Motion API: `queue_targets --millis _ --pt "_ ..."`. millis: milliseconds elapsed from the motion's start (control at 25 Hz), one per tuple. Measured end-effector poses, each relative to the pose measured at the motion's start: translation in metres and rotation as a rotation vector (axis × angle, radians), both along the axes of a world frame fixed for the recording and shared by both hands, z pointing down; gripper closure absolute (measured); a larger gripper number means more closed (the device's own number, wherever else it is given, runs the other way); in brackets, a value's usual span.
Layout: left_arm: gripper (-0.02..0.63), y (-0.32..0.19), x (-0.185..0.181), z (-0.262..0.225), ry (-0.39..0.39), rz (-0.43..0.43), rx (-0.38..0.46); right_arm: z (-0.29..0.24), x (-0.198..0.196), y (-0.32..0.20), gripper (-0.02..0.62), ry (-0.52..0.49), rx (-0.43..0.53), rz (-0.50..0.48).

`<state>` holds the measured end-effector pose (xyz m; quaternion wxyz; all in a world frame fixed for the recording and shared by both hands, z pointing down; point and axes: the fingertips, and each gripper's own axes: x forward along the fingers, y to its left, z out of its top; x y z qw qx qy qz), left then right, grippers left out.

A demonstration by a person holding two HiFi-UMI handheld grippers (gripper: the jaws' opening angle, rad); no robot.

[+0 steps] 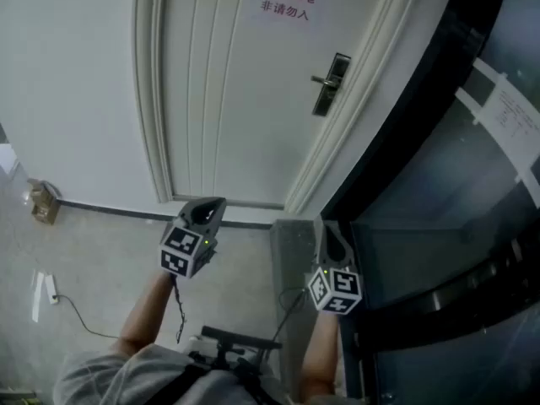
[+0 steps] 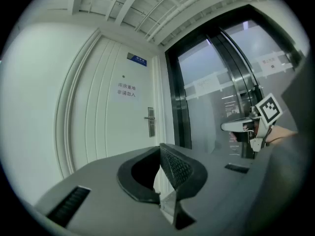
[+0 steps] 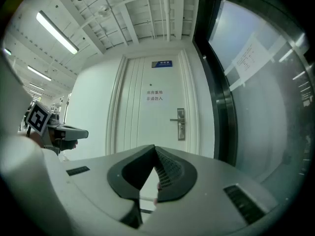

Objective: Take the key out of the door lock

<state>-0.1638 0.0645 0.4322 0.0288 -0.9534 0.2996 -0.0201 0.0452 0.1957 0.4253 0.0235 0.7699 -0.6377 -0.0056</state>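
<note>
Two grippers up and both clenched on nothing, that's where I'm at. The left gripper [image 1: 207,206] has its jaw tips pressed together in its own view, with only a sliver of gap lower down and nothing sitting in it. Same deal with the right gripper [image 1: 332,236], tips meeting and no object between them. I've got both held level, side by side and apart from each other, left one low in front of the door, right one off to its right by the glass wall [image 1: 472,184].

What I'm after is on the white paneled door [image 1: 228,99]. The door lock [image 1: 331,83] is a dark metal plate on the door's right edge, with a lever handle [image 1: 319,79] sticking out toward the left. It's well away from both grippers, nothing touching it. As for the key, honestly it's too small to make out at this range in any view, so I can't say whether it's in the lock.

Other stuff: a paper sign [image 1: 287,0] with red characters up on the door, a small blue plate [image 3: 162,64] above it, and a little brown box [image 1: 42,202] on the floor against the wall off to the left.
</note>
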Motion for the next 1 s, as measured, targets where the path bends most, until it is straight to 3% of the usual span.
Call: queue_targets --millis 440,1000 --pt "0.598 0.004 0.011 0.001 0.002 0.005 -0.005 0.000 0.010 0.004 0.588 -0.018 0.015 0.006" --pt "0.598 0.018 0.050 0.002 -0.006 0.004 0.006 0.006 0.048 0.014 0.588 -0.023 0.011 -0.009"
